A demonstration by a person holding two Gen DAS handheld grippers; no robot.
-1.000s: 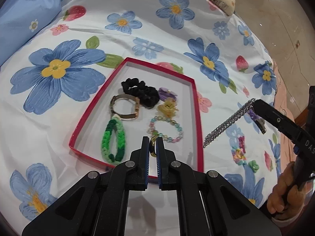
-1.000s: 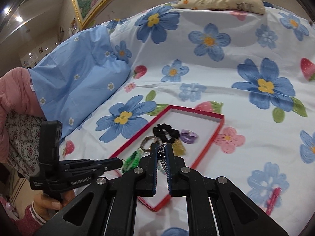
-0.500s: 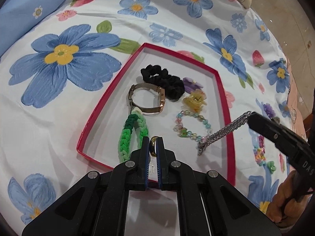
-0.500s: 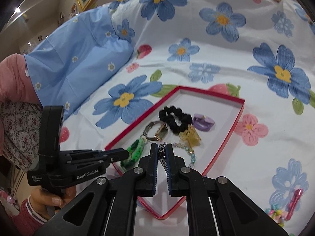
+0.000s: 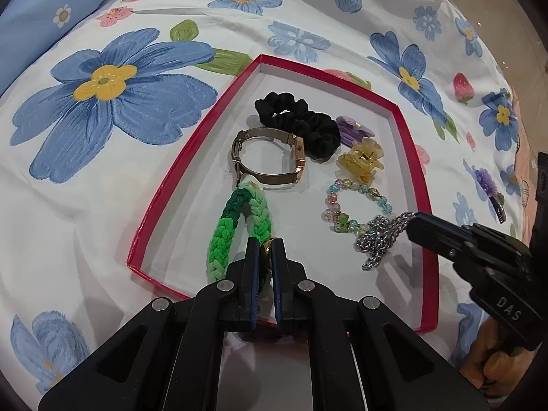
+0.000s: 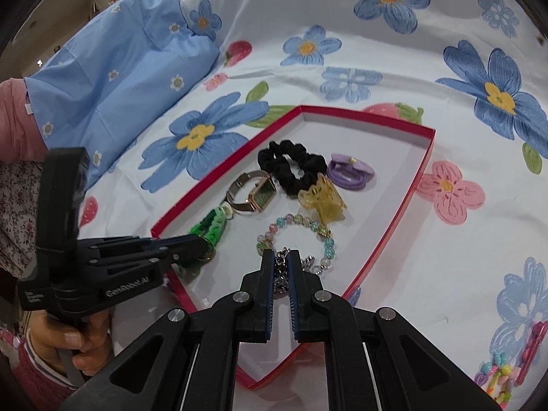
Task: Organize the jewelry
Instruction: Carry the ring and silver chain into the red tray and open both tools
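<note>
Both tongs are lowering jewelry into the red tray (image 5: 416, 157), which lies on a bed covered with a flowered sheet (image 5: 102, 178).

The right tongs (image 6: 281, 257) are closed on a silver chain (image 5: 375, 239). In the left wrist view most of the chain is already heaped on the tray floor, touching the near edge of the bead bracelet (image 5: 356, 202), while its top end is pinched between the fingers.

The left tongs (image 5: 264, 245) are closed on a small gold piece at the near end of the green braided band (image 5: 239, 226). The band stretches along the tray floor toward the watch (image 5: 270, 156), and its far end lies just beside the watch strap.

Deeper in the tray sit a black scrunchie (image 5: 301, 123), a purple hair tie (image 6: 349, 171) and a yellow hair clip (image 5: 359, 159).

By the look of it, this is the placing step for 2 pieces at once. The next move calls for opening each pair of tongs so the chain and the band drop free, then lifting straight up so nothing snags. The loose chain may catch on the beads if dragged sideways. A few colorful pieces (image 6: 500, 376) lie on the sheet outside the tray, probably waiting their turn.
</note>
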